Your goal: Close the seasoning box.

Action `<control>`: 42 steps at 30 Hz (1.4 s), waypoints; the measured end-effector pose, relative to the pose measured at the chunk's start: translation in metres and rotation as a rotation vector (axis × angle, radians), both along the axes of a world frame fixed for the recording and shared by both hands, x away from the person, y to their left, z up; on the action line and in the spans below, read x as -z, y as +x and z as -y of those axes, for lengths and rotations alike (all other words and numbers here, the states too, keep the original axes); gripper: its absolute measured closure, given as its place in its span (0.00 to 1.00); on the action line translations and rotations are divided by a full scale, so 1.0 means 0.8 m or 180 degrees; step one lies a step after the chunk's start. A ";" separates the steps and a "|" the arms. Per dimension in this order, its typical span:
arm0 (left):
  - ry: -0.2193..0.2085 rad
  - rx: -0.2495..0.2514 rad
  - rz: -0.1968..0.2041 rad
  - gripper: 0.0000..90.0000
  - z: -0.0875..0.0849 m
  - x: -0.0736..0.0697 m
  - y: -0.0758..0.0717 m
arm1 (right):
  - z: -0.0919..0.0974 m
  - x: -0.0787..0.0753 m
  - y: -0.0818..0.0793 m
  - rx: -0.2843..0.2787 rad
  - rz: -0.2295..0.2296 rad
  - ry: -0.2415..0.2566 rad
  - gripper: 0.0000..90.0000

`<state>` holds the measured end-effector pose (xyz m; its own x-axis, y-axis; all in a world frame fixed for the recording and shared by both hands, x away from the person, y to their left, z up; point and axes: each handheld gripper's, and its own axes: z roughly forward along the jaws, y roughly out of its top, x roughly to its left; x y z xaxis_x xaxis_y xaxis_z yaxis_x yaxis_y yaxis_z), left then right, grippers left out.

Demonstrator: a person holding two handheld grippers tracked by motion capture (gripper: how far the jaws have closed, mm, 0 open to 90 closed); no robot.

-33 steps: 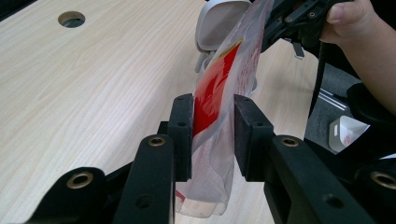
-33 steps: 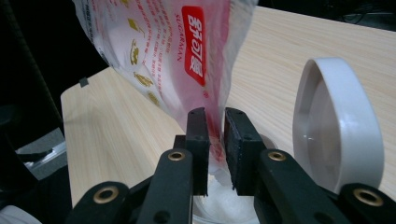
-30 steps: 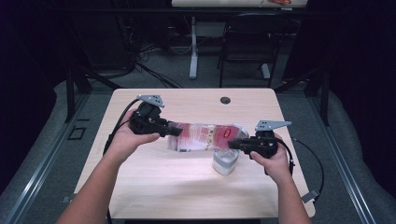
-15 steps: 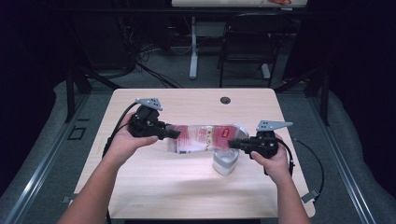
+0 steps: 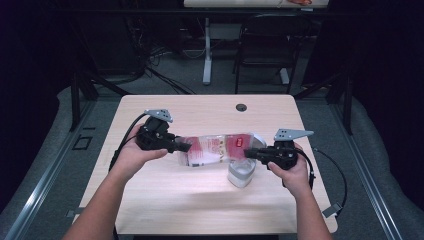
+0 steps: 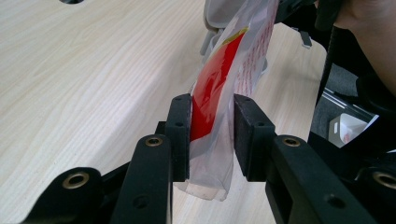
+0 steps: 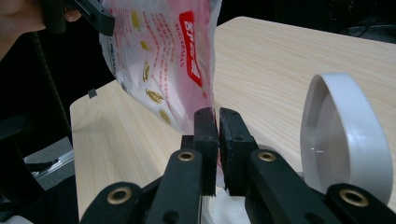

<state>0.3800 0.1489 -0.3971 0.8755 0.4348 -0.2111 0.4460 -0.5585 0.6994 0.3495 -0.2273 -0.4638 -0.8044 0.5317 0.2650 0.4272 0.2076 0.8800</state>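
Left gripper (image 5: 182, 146) has its jaws clamped on one end of a clear plastic bag (image 5: 220, 148) with red and white print, and you can see it nicely in the left gripper view, where the bag's edge (image 6: 210, 140) sits squeezed between the two black pads. Those jaws have just been easing open a touch, but the bag is between them and the pads are on it. Right gripper (image 5: 252, 153) pinches the other end; in the right gripper view the jaws are nearly together with only the thin film of the bag (image 7: 163, 60) caught between them, and they've just been closing tighter on it.

So the bag hangs stretched between the two grippers, up off the light wooden table (image 5: 165, 200), roughly over the middle of it and running left to right. Red label with white lettering faces the right gripper's camera.

Right under the bag's right end sits a white container (image 5: 242, 172) on the table, just beside the right gripper. In the right gripper view it shows as a white round-rimmed bowl shape (image 7: 343, 140), opening turned toward the camera. Small dark grommet hole (image 5: 241, 107) sits near the table's far edge.
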 end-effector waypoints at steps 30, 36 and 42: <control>-0.0077 0.0037 -0.0201 0.77 -0.016 0.046 -0.004 | -0.013 -0.022 -0.014 -0.0007 0.0196 -0.0081 0.98; -0.0043 0.0026 -0.0243 0.77 -0.017 0.055 -0.006 | -0.017 -0.023 -0.015 -0.0020 0.0214 -0.0097 0.98; -0.0049 0.0021 -0.0257 0.76 -0.018 0.063 -0.007 | -0.020 -0.024 -0.016 -0.0024 0.0243 -0.0115 0.98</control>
<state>0.3743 0.1632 -0.4474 0.8581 0.4252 -0.2878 0.4977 -0.5509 0.6699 0.3363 -0.2115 -0.4445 -0.8255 0.5338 0.1836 0.3575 0.2428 0.9018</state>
